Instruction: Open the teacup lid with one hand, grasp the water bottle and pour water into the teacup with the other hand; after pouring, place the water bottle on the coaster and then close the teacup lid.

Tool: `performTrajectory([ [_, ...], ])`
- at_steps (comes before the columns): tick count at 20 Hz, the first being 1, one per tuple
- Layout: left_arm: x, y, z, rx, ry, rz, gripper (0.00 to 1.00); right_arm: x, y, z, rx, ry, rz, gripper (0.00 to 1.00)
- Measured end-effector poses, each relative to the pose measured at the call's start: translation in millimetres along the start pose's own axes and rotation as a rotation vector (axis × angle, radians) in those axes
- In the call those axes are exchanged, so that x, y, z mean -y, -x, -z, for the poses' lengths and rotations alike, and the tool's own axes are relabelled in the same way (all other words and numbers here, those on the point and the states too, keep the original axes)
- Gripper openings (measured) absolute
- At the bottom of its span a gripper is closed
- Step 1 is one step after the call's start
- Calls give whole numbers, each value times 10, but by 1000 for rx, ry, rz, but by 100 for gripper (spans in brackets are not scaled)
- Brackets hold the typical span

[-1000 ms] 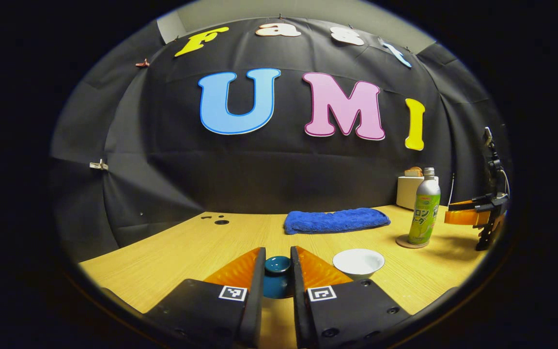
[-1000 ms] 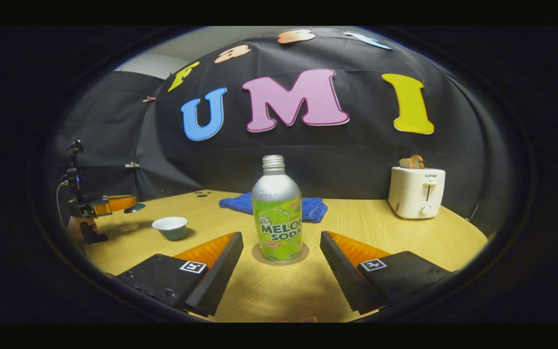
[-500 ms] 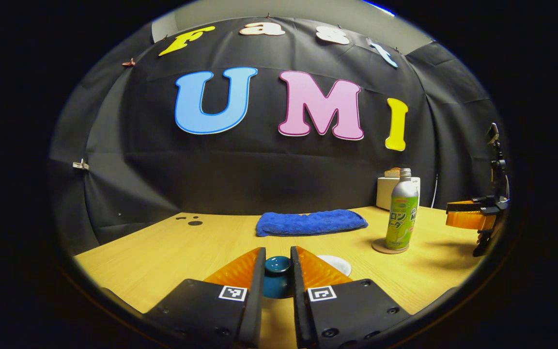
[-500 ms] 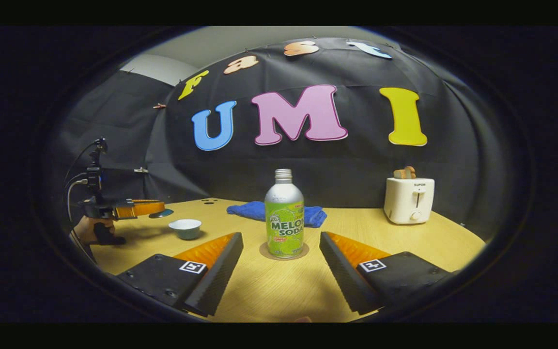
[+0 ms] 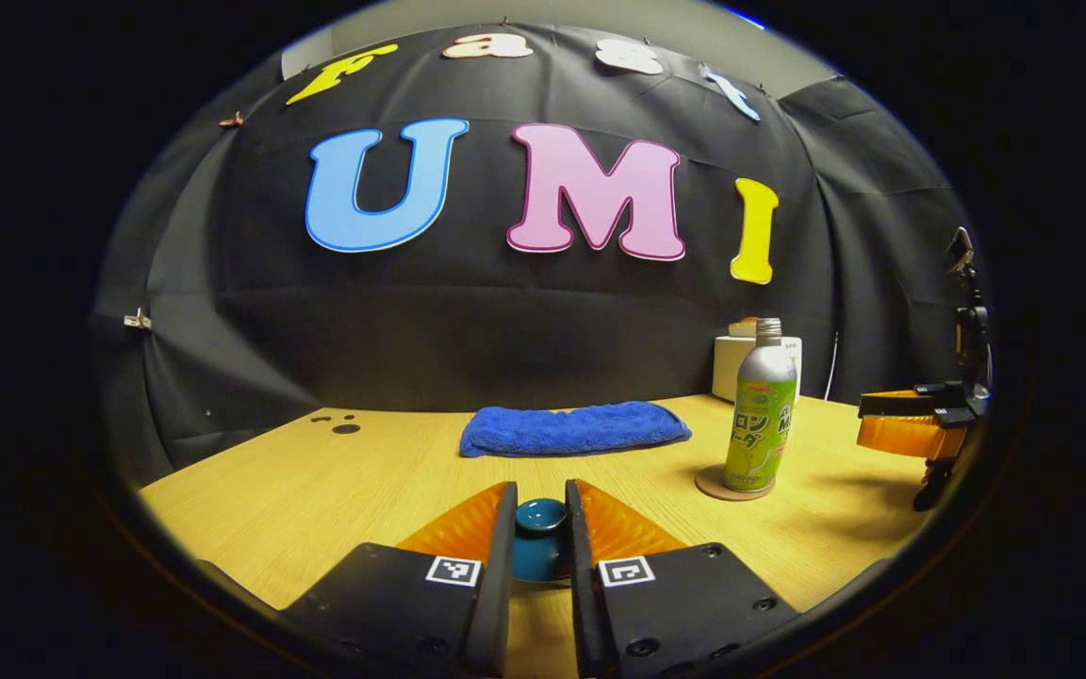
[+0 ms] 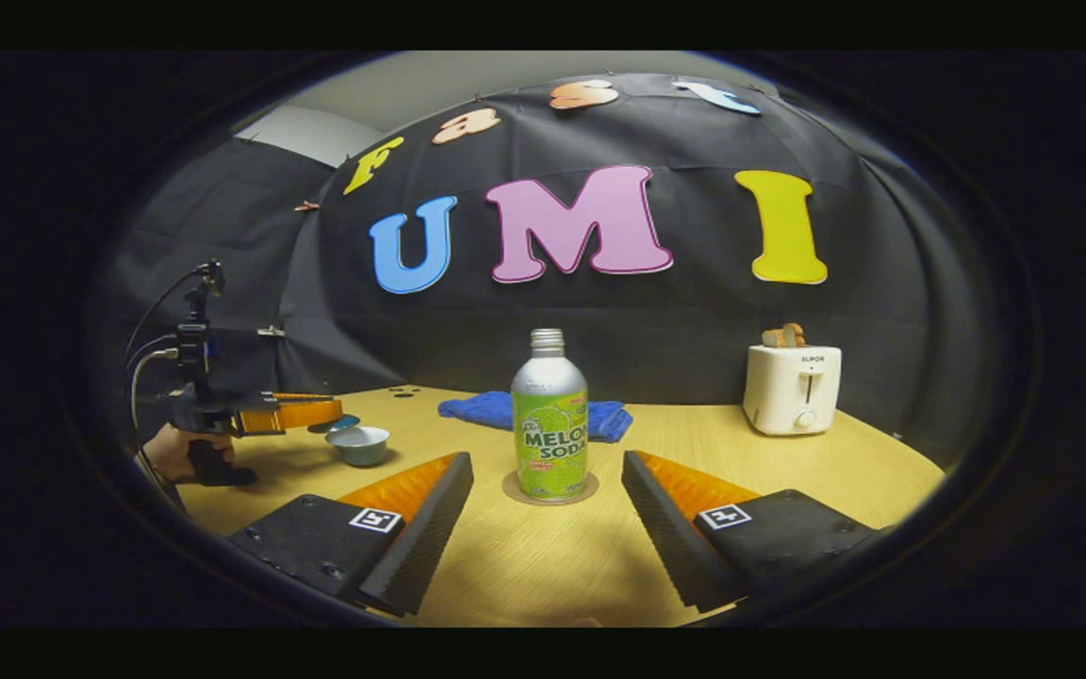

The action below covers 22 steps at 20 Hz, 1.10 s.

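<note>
My left gripper (image 5: 540, 498) is shut on the knob of the teal teacup lid (image 5: 540, 533). In the right gripper view that left gripper (image 6: 303, 413) holds the lid (image 6: 337, 423) just above the pale teacup (image 6: 361, 444) at the far left of the table. The green and silver water bottle (image 6: 551, 424) stands upright, uncapped, on a round coaster (image 6: 551, 492), also seen as bottle (image 5: 760, 420) and coaster (image 5: 730, 487). My right gripper (image 6: 543, 533) is open a short way in front of the bottle, one finger on each side. It appears as the right gripper (image 5: 911, 429) beyond the bottle.
A folded blue towel (image 5: 573, 429) lies at the back of the wooden table (image 5: 317, 490). A white toaster (image 6: 793, 389) with bread stands at the back right. A hand (image 6: 171, 455) holds the left gripper's handle near the table's left edge.
My left gripper has carried the lid sideways to above the teacup, which has slipped out of sight under its fingers. My right gripper has backed off a little from the bottle.
</note>
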<state>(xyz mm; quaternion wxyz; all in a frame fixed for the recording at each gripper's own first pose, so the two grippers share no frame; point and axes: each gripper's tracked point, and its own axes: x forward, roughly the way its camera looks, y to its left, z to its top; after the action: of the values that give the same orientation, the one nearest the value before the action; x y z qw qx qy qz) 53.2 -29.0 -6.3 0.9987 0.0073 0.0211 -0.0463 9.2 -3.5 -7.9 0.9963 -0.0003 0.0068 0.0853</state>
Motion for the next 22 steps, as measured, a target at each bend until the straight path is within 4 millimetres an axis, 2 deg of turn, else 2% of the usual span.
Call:
performTrajectory([
  [8,155,-202,95,-78,-25,51,31,2,7,-5,-1,0,1,98],
  [16,187,-259,154,-120,-53,52,35,4,3,-4,-1,0,1,98],
  [20,150,-237,137,-111,-45,30,40,5,4,-4,-1,0,1,98],
  [22,99,-209,105,-91,-24,6,49,7,5,-2,-1,0,1,98],
])
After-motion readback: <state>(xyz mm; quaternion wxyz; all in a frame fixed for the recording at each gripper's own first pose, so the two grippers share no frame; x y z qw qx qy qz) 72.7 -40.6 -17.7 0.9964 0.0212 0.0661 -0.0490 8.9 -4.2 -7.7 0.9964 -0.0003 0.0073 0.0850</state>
